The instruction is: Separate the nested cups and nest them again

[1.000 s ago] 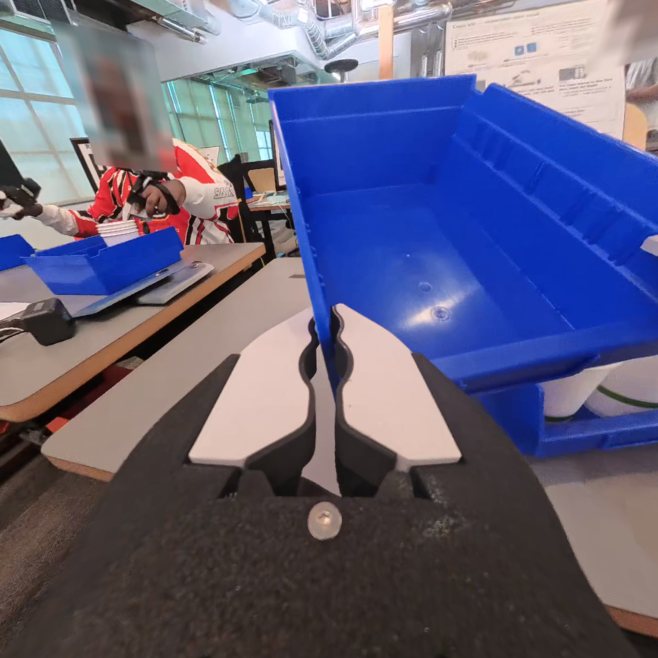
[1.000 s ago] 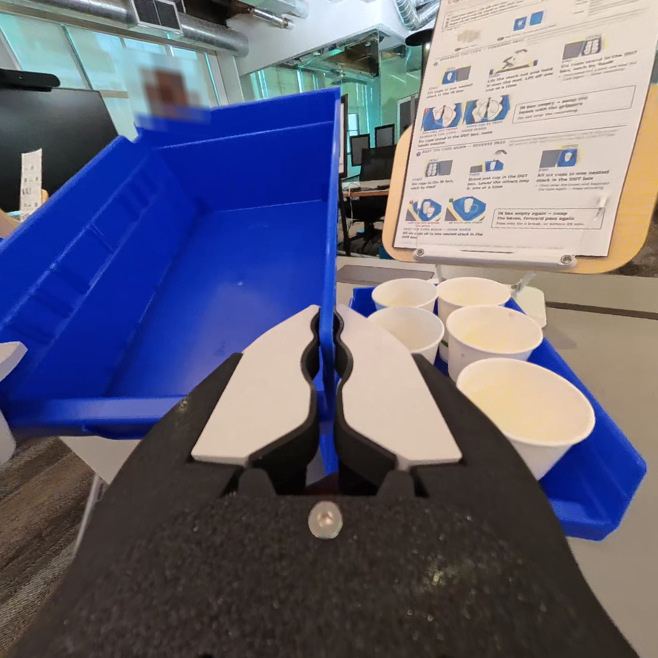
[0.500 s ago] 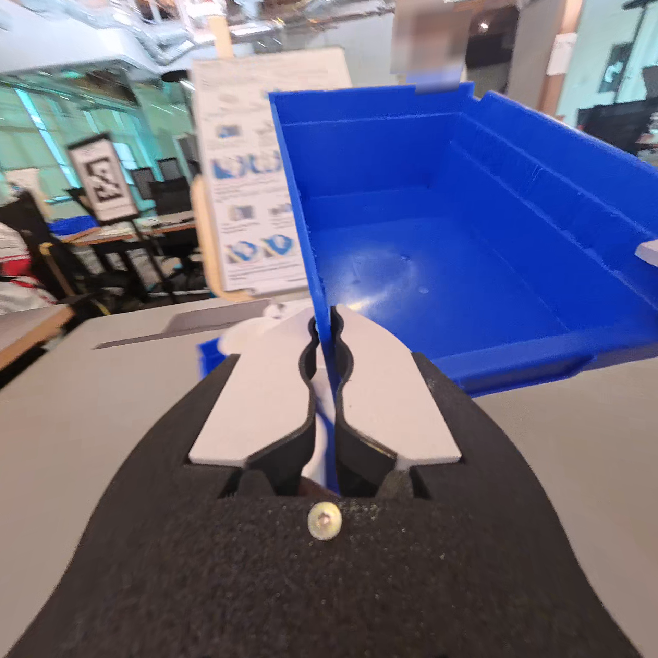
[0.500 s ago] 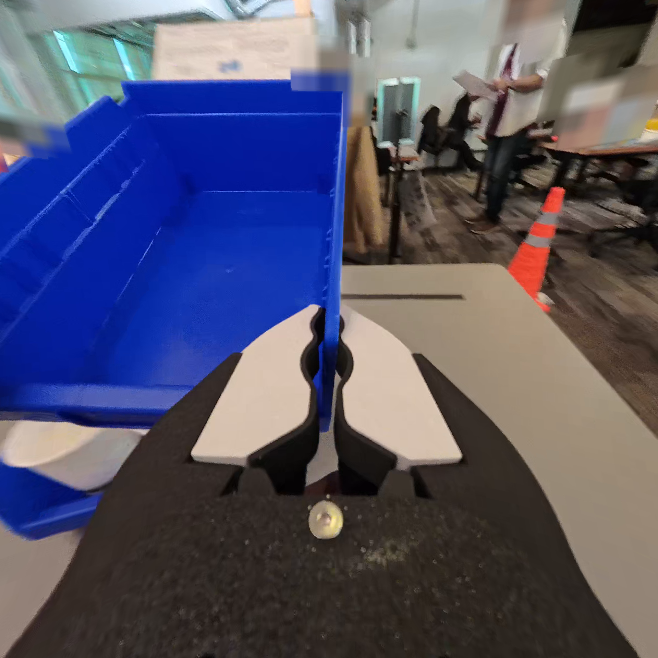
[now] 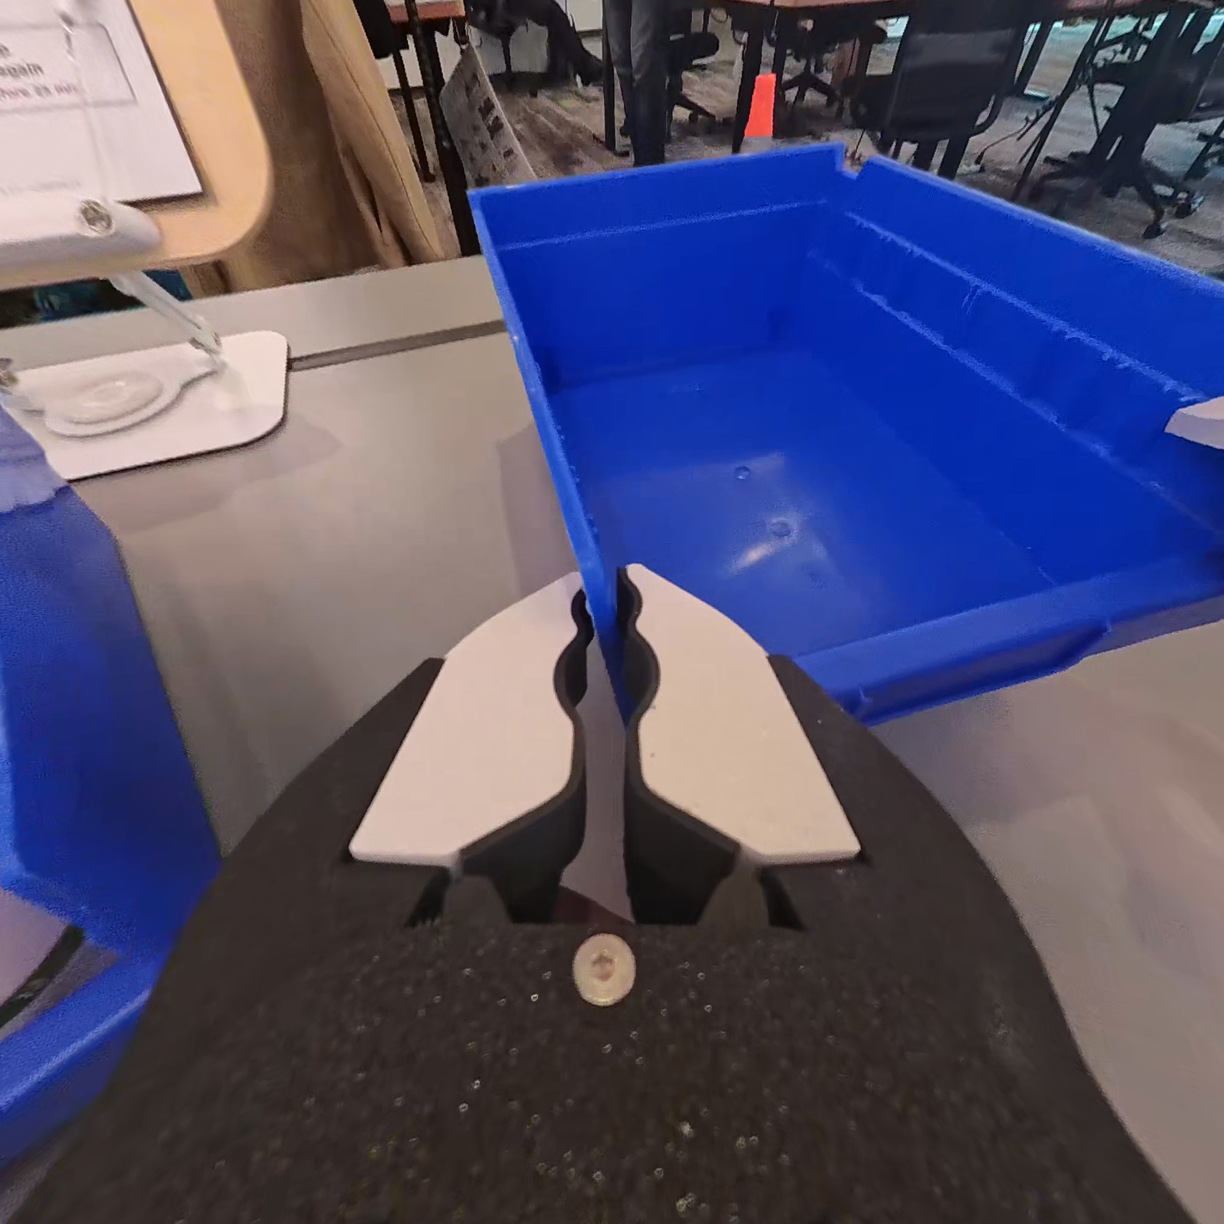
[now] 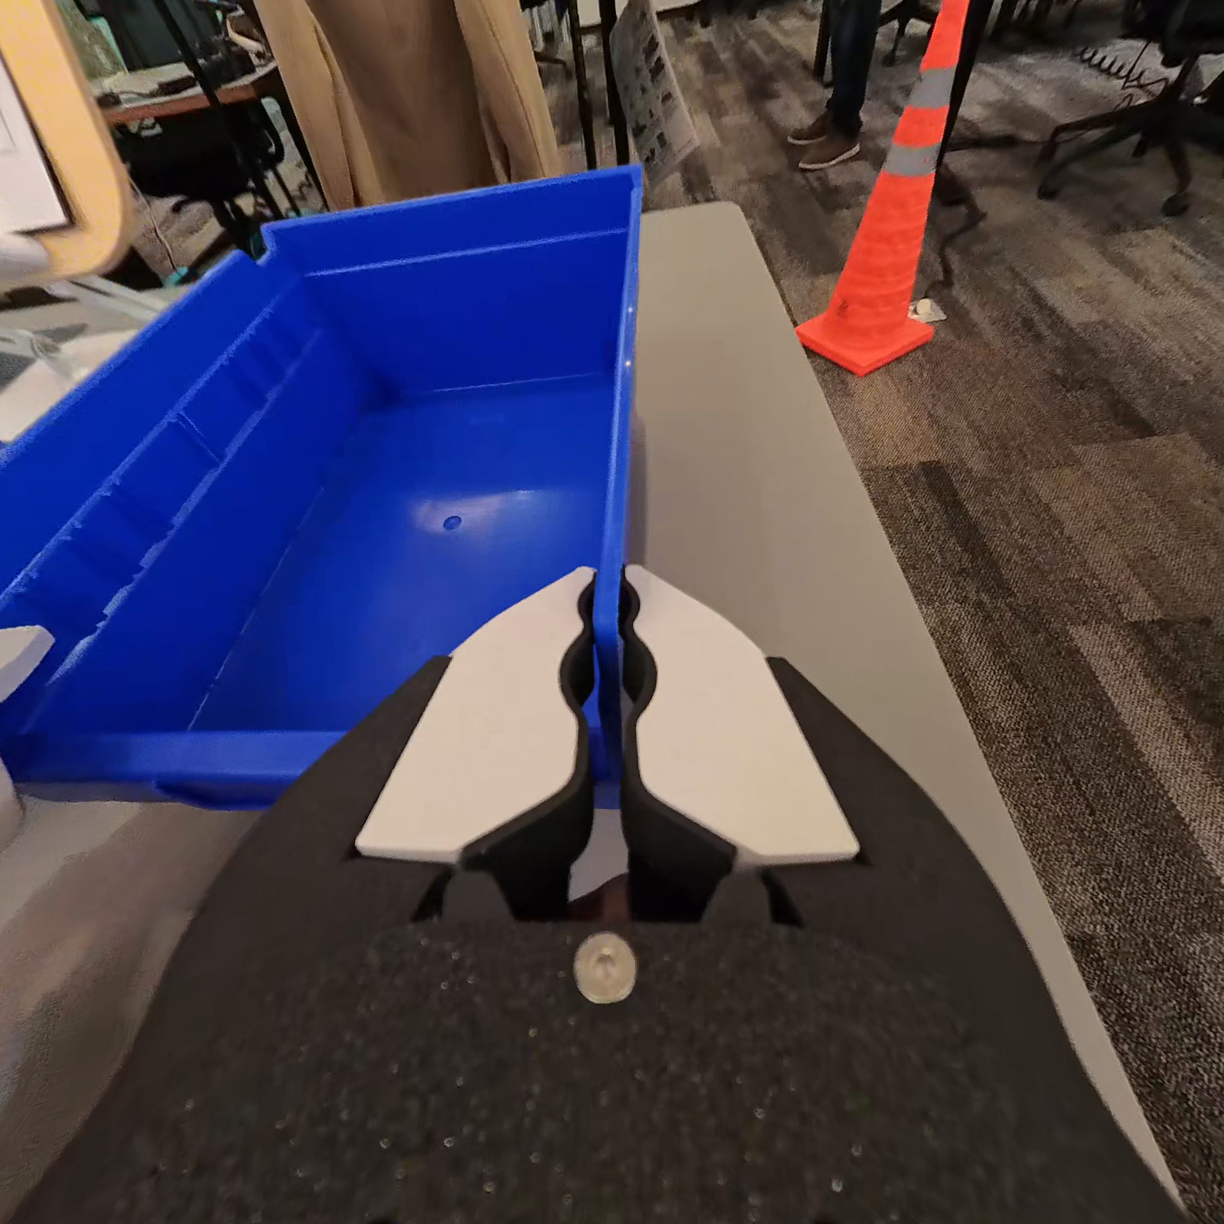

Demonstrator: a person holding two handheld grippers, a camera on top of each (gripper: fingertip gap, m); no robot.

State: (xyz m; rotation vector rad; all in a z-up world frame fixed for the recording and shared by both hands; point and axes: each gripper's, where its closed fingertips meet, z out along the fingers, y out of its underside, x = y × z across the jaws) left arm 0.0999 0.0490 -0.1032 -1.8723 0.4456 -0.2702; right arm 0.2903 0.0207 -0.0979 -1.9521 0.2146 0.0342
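Left wrist view: the left gripper (image 5: 604, 586) is clamped on the blue bin's (image 5: 861, 410) left wall. Opposite, the right gripper (image 6: 608, 583) pinches its right wall above the grey table (image 6: 715, 463).

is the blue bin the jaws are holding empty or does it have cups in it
Empty: the blue bin shows only its bare floor in both wrist views, with no cups inside.

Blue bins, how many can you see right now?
2. An empty blue bin is gripped on opposite walls by both grippers; a second bin sits at the left wrist view's left edge, mostly cut off.
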